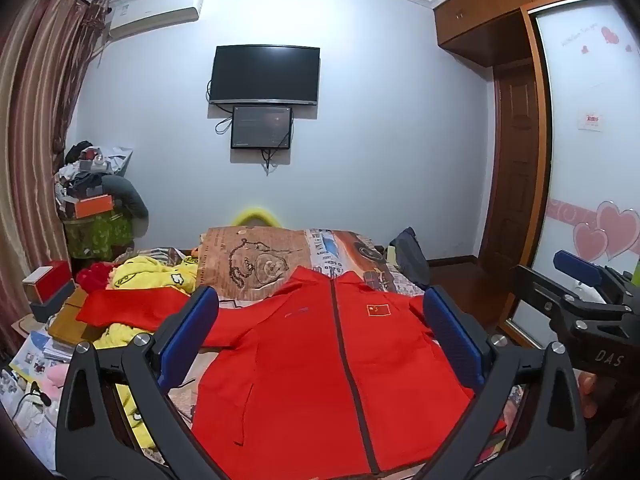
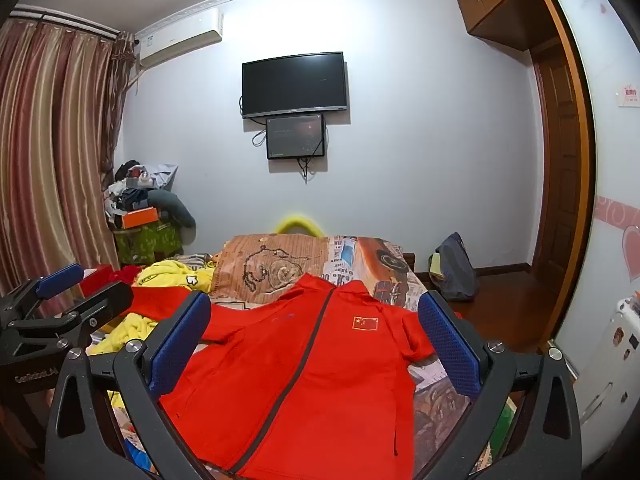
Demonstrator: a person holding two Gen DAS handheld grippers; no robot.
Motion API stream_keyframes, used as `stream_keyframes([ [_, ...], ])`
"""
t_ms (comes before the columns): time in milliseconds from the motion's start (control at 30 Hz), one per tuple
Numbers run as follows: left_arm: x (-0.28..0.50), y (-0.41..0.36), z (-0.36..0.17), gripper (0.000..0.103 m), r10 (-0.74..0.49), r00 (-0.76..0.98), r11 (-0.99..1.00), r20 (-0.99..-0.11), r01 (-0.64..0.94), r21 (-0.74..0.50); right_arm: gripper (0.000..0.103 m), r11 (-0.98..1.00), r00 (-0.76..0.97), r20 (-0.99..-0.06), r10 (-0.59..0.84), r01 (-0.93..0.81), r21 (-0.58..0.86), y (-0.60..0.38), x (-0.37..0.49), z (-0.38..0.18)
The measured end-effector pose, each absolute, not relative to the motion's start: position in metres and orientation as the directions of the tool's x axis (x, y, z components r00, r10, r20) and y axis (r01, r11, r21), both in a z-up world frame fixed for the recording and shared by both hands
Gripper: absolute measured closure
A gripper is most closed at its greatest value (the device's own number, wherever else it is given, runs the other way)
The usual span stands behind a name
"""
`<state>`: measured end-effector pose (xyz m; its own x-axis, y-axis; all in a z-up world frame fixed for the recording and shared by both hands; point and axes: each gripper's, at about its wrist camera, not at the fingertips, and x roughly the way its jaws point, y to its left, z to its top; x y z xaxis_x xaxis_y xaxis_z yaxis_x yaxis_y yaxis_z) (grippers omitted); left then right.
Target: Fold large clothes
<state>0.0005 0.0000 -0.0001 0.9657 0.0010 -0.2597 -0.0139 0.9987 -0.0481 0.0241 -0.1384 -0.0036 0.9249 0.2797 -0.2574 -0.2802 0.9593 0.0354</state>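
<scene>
On the bed (image 1: 256, 256) in front of you lies one red jacket (image 1: 320, 368), front side up, zipped along one dark zipper (image 1: 344, 360), collar toward the far wall. One small flag patch (image 1: 378, 310) sits on its chest. One sleeve (image 1: 132, 310) stretches out to the left over the clutter; the other sleeve is not clearly visible.

You hold two grippers. Your left gripper (image 1: 320, 332) hovers above the jacket with its two blue pads (image 1: 192, 332) spread wide apart and nothing between them but the cloth below. Your right gripper (image 2: 316, 340) stands the same way: jaws fully apart, two blue pads, gripping nothing. Each gripper shows at the edge of the other's view.

Beside the jacket, to the left, you have one yellow garment (image 1: 156, 274) in a heap, and one red box (image 1: 50, 286) near the curtain (image 1: 32, 128). On the far wall, count two screens: one large television (image 1: 264, 74) and one smaller monitor (image 1: 262, 127) directly beneath it. One air conditioner (image 1: 156, 10) hangs above left. One dark bag (image 2: 456, 266) rests on the floor right of the bed.
</scene>
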Motion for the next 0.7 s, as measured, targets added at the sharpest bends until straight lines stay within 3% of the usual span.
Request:
stream_keyframes([
  [700, 0.0023, 0.0015, -0.0028, 0.0, -0.004, 0.967, 0.998, -0.253, -0.011, -0.056, 0.0, 0.959, 0.925, -0.259, 0.279, -0.28, 0.037, -0.1389, 0.025, -0.0039],
])
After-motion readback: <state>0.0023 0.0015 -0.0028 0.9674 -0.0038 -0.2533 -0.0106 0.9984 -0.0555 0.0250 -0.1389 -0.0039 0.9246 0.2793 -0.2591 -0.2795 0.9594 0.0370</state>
